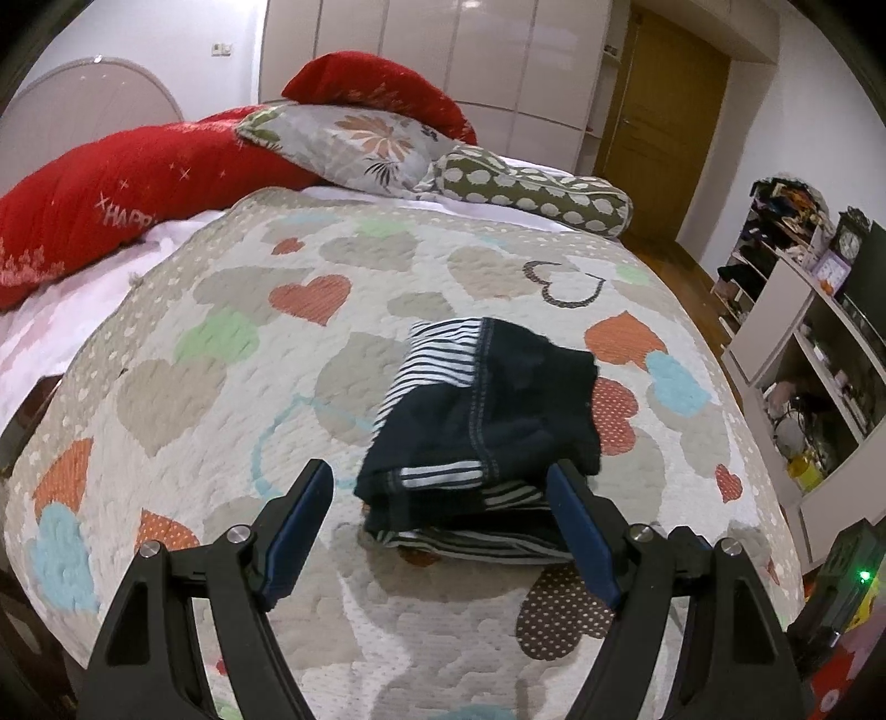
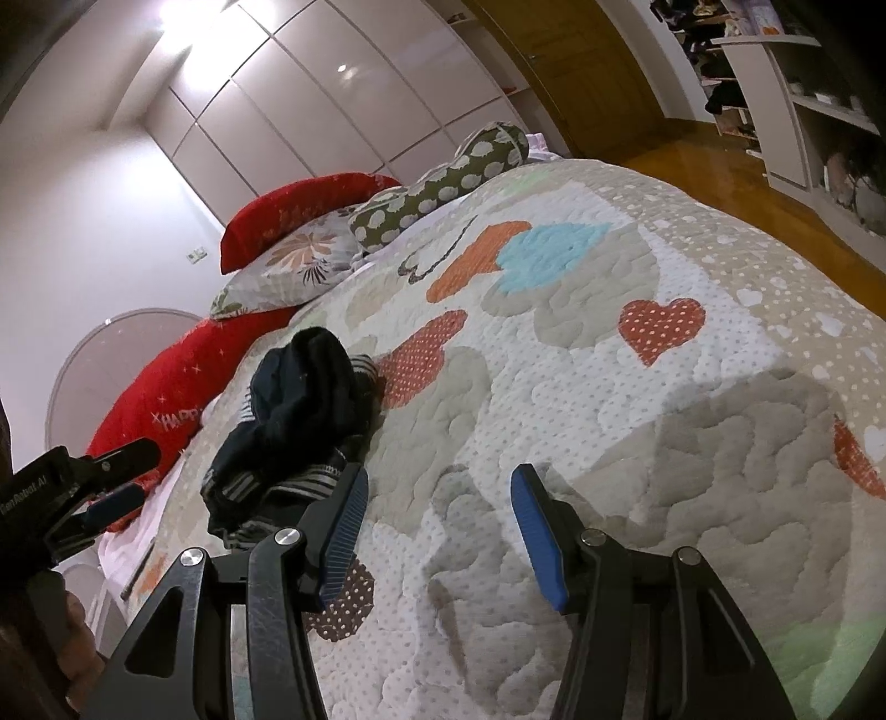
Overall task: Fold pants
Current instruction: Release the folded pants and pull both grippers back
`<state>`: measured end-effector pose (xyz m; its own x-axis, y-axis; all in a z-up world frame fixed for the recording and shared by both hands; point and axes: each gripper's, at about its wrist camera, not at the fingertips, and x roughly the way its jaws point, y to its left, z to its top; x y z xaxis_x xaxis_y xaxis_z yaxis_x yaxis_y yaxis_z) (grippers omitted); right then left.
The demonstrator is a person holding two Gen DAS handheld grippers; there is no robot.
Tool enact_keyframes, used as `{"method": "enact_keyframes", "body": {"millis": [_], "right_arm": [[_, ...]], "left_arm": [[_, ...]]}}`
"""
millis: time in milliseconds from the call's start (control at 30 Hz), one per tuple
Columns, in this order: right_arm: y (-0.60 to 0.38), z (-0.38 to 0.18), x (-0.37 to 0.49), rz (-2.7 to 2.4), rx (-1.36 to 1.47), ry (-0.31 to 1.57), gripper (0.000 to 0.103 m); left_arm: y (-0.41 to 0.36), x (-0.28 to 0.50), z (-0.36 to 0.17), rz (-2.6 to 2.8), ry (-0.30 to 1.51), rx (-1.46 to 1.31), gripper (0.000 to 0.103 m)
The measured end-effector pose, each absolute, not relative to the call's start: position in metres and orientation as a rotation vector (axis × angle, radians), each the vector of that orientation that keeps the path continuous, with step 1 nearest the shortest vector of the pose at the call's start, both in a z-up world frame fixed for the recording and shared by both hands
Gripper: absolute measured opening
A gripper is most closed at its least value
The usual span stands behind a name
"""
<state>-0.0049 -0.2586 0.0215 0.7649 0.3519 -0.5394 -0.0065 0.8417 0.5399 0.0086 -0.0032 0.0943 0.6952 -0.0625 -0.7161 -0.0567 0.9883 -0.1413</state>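
Note:
The pants are a dark navy bundle with white-striped panels, folded into a small stack on the heart-patterned quilt. My left gripper is open, its fingers either side of the stack's near edge, holding nothing. In the right wrist view the same pants lie at the left, just beyond the left fingertip. My right gripper is open and empty over bare quilt. The left gripper shows at the far left edge of that view.
Red pillows, a floral pillow and a spotted bolster lie at the bed's head. White shelving with clutter stands to the right across a wooden floor. Wardrobe doors line the back wall.

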Motion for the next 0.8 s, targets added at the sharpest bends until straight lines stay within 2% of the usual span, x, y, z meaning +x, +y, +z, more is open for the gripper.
{"method": "enact_keyframes", "body": {"millis": [467, 800], "right_arm": [[-0.25, 0.019, -0.003, 0.19, 0.505, 0.689, 0.062], [-0.252, 0.014, -0.002, 0.206, 0.517, 0.691, 0.065]], "left_arm": [[0.016, 0.012, 0.084, -0.001, 0.824, -0.215, 0.079], [0.052, -0.002, 0.097, 0.07, 0.763, -0.261, 0.079]]}}
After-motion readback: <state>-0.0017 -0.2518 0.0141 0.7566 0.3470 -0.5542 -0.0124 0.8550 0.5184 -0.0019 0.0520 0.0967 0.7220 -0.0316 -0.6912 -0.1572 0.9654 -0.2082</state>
